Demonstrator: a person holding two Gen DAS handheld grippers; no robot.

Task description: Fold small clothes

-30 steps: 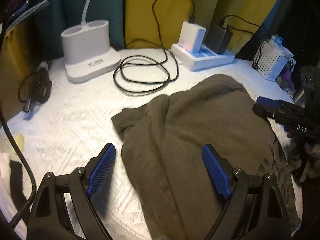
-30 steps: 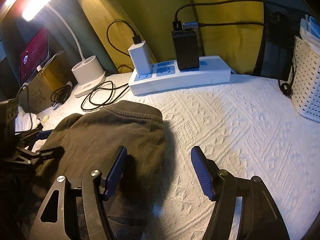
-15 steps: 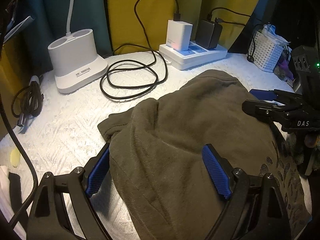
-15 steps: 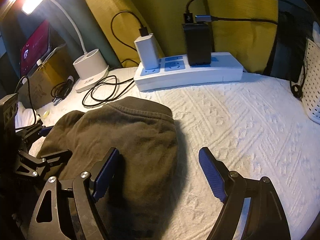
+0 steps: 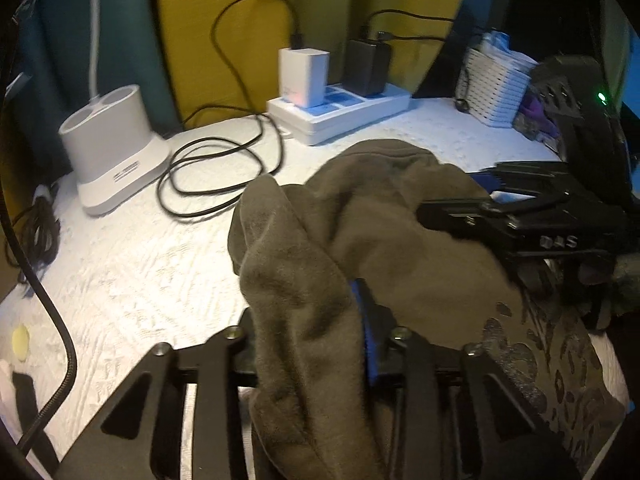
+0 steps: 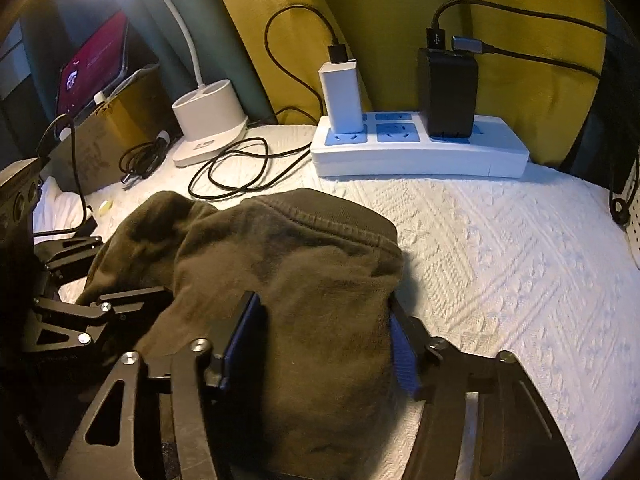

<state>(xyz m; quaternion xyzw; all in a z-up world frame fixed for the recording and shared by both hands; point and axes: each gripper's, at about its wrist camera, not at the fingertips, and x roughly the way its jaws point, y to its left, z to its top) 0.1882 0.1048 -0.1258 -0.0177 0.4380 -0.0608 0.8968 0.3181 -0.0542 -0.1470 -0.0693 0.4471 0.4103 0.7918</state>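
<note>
Olive garment (image 6: 304,280) lies bunched on the white bedspread (image 6: 500,248), toward its near edge. Your left gripper (image 5: 320,328) is closing, its jaws pinching a raised fold whose cloth hides one pad. Your right gripper (image 6: 320,340) is closing too, with a thick bunch of the cloth between its blue pads (image 6: 402,354). At the far right corner, the white basket (image 5: 496,92) holds blurred packets you can't identify. Motion blur softens the left view.
</note>
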